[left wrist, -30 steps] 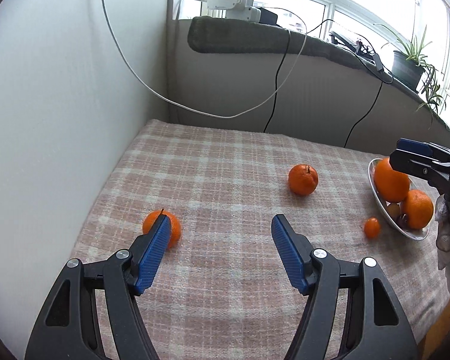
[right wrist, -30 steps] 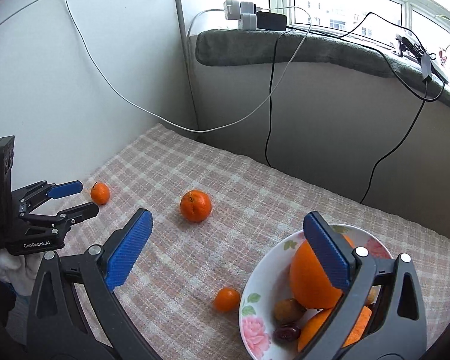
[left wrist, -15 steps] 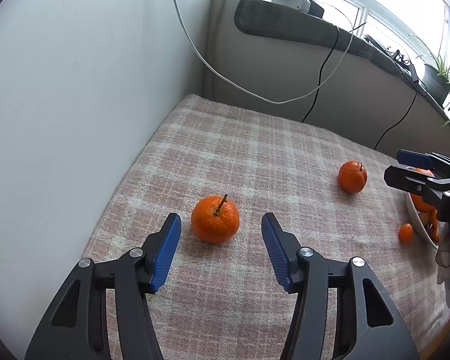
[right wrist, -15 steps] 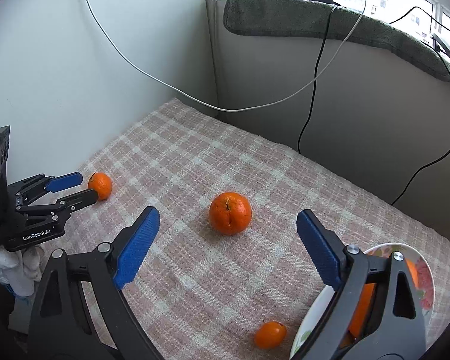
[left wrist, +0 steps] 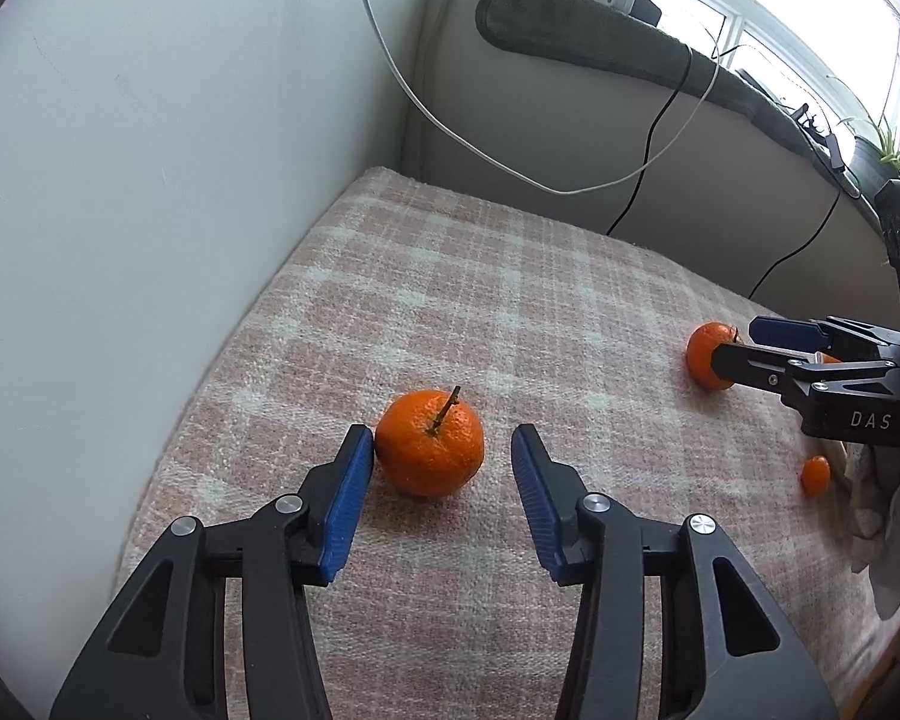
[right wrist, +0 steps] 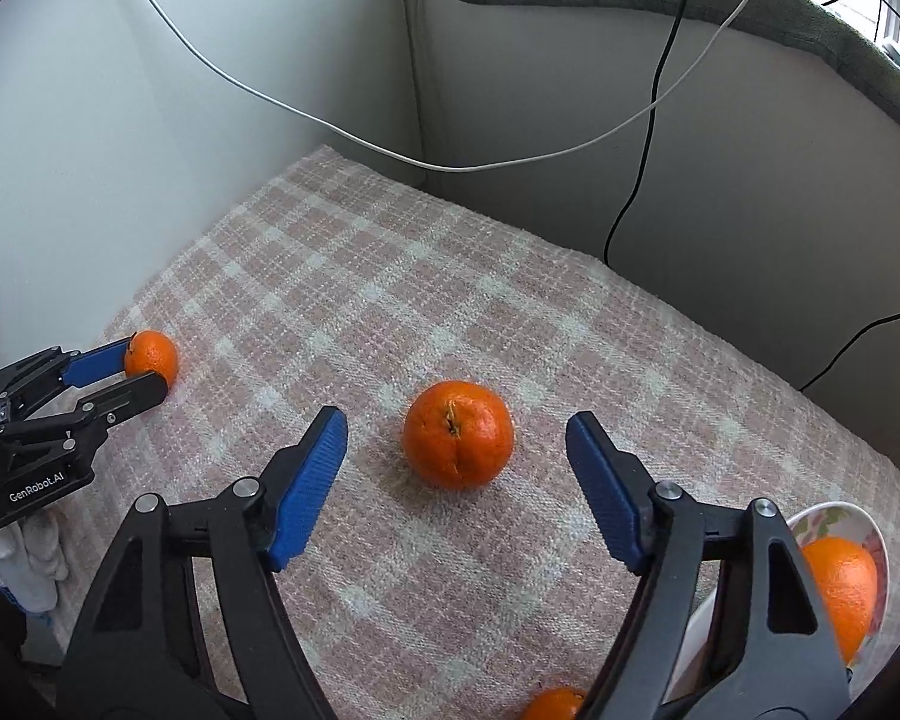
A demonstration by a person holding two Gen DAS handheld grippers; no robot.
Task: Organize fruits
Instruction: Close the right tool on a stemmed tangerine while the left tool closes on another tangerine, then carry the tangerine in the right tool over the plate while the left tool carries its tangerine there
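**Both grippers spread around loose fruit on the plaid cloth**

We note a pink plaid cloth (left wrist: 510, 300) in a corner between white walls, cables (right wrist: 390, 150) hanging above. A small mandarin (left wrist: 815, 475) lies apart; a bowl (right wrist: 870, 531) holds an orange (right wrist: 840, 588). The left gripper (left wrist: 438, 468) stands apart around the stemmed mandarin (left wrist: 429, 444), stem tilted up-right, its left pad touching. The right gripper (right wrist: 456, 450) gapes around the second mandarin (right wrist: 458, 443).

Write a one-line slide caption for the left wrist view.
Open left claw straddles a stemmed mandarin on the plaid cloth, while the right claw reaches another.
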